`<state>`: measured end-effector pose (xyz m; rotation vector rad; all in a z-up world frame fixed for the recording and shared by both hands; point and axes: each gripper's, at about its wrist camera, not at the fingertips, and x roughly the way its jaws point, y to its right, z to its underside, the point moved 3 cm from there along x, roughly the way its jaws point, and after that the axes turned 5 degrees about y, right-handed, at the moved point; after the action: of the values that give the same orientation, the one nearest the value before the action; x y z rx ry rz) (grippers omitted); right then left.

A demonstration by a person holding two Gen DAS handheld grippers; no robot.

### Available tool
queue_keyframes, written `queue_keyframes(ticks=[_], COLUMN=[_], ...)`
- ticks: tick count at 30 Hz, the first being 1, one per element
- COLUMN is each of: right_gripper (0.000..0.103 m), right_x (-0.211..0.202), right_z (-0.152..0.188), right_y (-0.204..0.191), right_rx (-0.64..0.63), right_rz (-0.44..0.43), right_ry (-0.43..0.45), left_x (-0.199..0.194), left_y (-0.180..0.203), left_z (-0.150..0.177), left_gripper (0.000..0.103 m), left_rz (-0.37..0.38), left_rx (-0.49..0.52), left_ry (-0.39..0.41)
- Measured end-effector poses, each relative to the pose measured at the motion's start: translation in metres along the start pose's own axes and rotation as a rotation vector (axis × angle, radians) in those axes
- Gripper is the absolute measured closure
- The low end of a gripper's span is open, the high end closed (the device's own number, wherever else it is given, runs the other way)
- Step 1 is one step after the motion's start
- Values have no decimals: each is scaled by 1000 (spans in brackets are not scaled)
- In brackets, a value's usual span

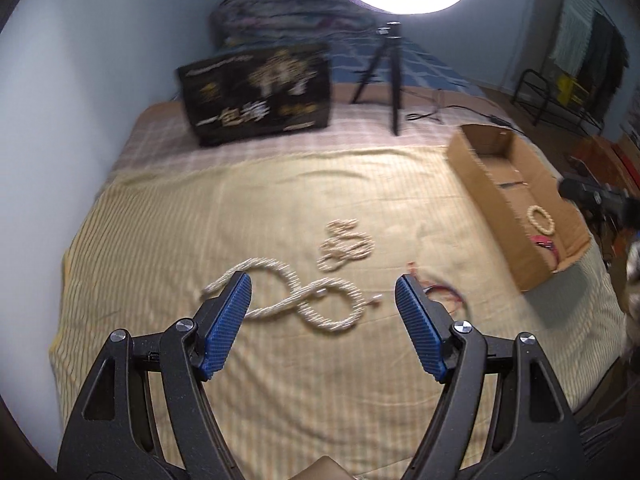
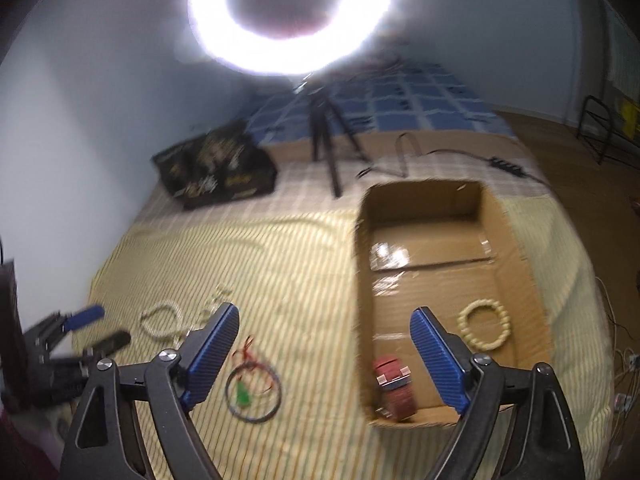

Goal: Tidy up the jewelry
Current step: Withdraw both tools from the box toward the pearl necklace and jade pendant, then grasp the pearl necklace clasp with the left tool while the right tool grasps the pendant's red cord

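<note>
Cardboard box point(image 2: 516, 248) at right holds a bracelet point(image 2: 485, 328); we see both tools (left point(image 1: 323, 294), right point(image 2: 325, 326)) spread apart, empty.

Striped bed point(image 1: 280, 380) bears necklaces point(image 1: 296, 300), cardboard box point(image 2: 516, 248), tripod point(image 1: 380, 72).

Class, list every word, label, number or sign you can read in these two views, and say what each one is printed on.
"包" followed by a second, smeared character: large white print on the black box at the back of the bed; only a tentative reading.
Gold lettering and emblem on the same box: too blurred to read in either view.
Cardboard box and jewelry: no text visible.
</note>
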<state>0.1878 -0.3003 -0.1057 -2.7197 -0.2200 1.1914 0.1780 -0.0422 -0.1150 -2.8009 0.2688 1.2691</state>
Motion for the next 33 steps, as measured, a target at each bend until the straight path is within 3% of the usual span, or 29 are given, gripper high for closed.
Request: queue_keyframes(ticks=[5, 10, 15, 20, 27, 33], right_gripper=[24, 35, 40, 46, 55, 62], right_x=[22, 55, 81, 97, 113, 121], right_z=[21, 39, 49, 56, 59, 59], right_y=[-28, -44, -56, -69, -74, -73], right_rx=[-55, -32, 0, -22, -35, -28], right_rz=[-66, -132, -166, -153, -128, -117], right_ry=[-97, -214, -279, -311, -330, -336], left_x=[5, 11, 23, 44, 66, 81], left_y=[-31, -50, -59, -70, -97, -122], left_z=[12, 20, 22, 27, 30, 31], left_gripper=[26, 27, 44, 58, 62, 68], left_rz=[-26, -21, -13, -13, -67, -57], left_rx=[-54, -107, -146, -213, -335, -448], left_ry=[-40, -78, -132, -208, -255, -278])
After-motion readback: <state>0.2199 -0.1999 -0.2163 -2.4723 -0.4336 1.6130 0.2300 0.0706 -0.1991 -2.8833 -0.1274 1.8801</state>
